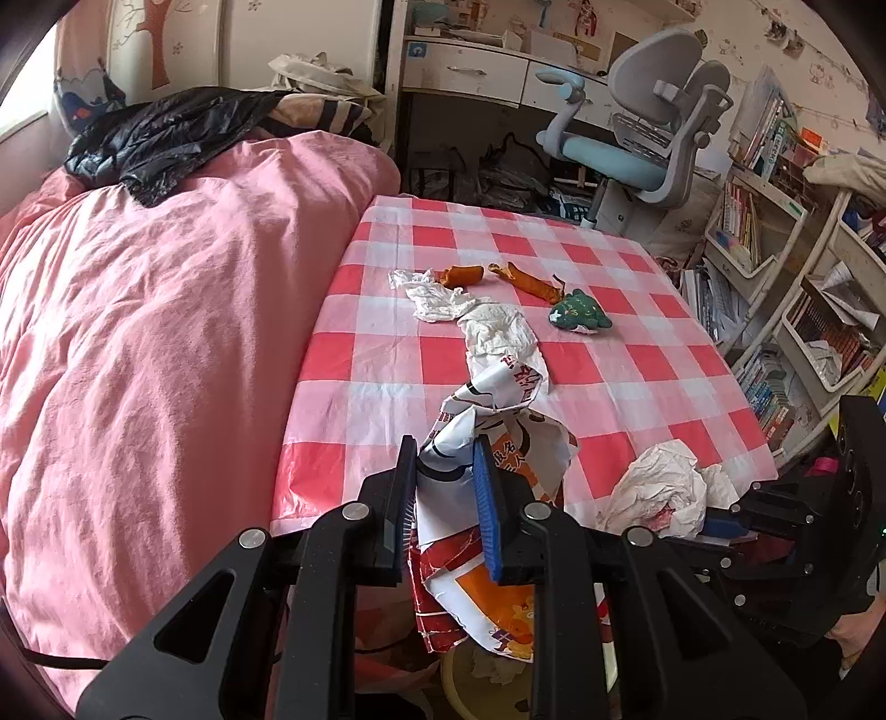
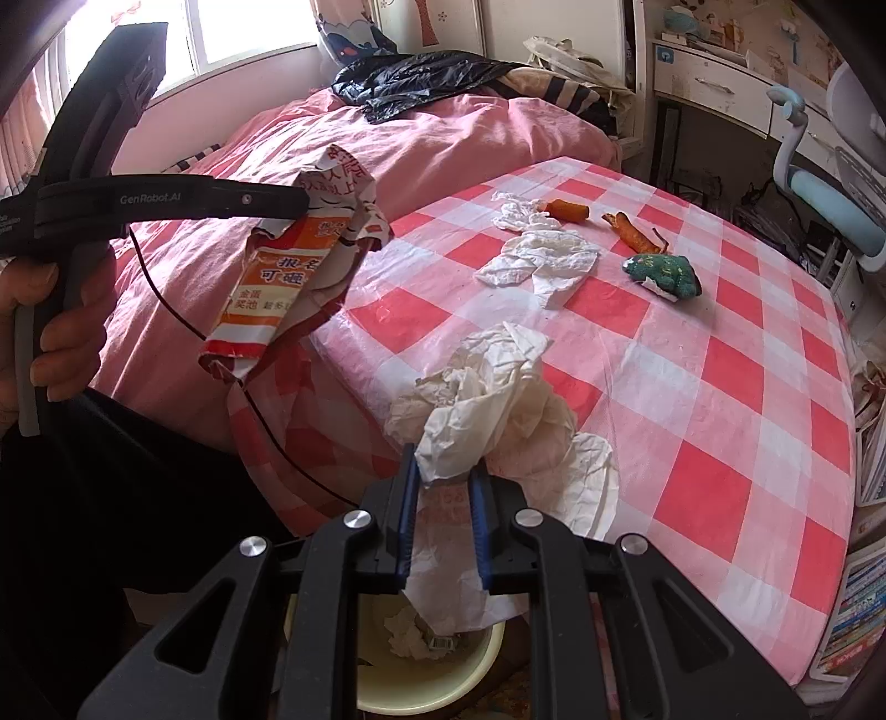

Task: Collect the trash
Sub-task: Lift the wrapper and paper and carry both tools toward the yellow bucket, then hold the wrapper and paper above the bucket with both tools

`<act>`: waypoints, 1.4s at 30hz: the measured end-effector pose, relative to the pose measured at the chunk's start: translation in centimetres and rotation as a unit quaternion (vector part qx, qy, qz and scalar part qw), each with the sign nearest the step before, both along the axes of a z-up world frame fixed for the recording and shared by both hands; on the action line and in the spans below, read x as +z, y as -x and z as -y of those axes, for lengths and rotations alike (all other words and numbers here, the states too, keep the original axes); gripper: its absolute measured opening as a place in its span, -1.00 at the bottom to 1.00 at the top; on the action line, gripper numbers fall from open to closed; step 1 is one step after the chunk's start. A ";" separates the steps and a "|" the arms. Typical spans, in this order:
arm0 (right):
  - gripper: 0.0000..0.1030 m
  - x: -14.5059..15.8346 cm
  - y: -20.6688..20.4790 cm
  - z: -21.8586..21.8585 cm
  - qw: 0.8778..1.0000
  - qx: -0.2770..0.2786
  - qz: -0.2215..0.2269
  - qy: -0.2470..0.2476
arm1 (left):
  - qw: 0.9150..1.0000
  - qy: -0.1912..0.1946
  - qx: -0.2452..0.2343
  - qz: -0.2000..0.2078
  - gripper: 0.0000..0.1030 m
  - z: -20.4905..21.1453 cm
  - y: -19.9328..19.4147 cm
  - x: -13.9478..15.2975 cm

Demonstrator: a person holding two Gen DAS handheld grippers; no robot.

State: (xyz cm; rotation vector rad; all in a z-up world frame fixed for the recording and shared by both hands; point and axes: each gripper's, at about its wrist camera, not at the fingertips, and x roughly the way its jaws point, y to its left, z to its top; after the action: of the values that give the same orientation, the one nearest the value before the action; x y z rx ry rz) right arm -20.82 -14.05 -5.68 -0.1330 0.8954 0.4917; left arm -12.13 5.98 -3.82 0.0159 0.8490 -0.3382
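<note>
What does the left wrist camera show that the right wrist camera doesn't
Only the left wrist view shows the bookshelves at the right and the whole grey desk chair. Only the right wrist view shows the window, the hand holding the left claw's handle, and the inside of the yellow bin with tissue already in it. Both show the checkered table, the orange peels, the green wrapper, the left claw shut on the printed flyer, and the right claw shut on the crumpled white paper.
</note>
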 end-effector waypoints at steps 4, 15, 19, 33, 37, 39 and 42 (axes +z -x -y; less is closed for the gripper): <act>-0.65 0.3 -0.2 0.7 1.000 -0.016 0.003 0.000 | 1.000 -0.009 -0.010 -0.005 -0.62 0.8 0.6 -0.4; -0.65 3.6 -1.1 3.0 0.998 -0.053 0.026 -0.004 | 0.998 -0.023 -0.043 -0.028 -0.62 3.5 3.9 -2.0; -0.65 4.7 -1.1 3.4 0.998 -0.053 0.038 0.008 | 0.998 -0.024 -0.050 -0.030 -0.62 4.1 5.0 -2.4; -0.64 4.6 0.6 3.8 0.997 -0.063 0.032 0.001 | 0.998 -0.027 -0.045 -0.033 -0.62 4.4 6.8 -3.2; -0.63 4.7 1.1 4.1 0.997 -0.066 0.032 0.000 | 0.998 -0.022 -0.037 -0.035 -0.62 4.1 6.7 -3.3; -0.62 4.5 1.4 4.0 0.998 -0.063 0.029 0.002 | 0.999 -0.016 -0.032 -0.036 -0.62 3.8 6.6 -3.2; -0.63 3.9 1.8 3.7 0.998 -0.060 0.023 0.003 | 0.999 -0.013 -0.026 -0.037 -0.62 3.6 6.4 -3.3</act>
State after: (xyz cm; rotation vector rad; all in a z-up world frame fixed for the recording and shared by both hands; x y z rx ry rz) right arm -22.60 -17.79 -1.83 -0.0939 0.8551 0.3726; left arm -18.58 2.41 -7.12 0.0494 0.9280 -0.3780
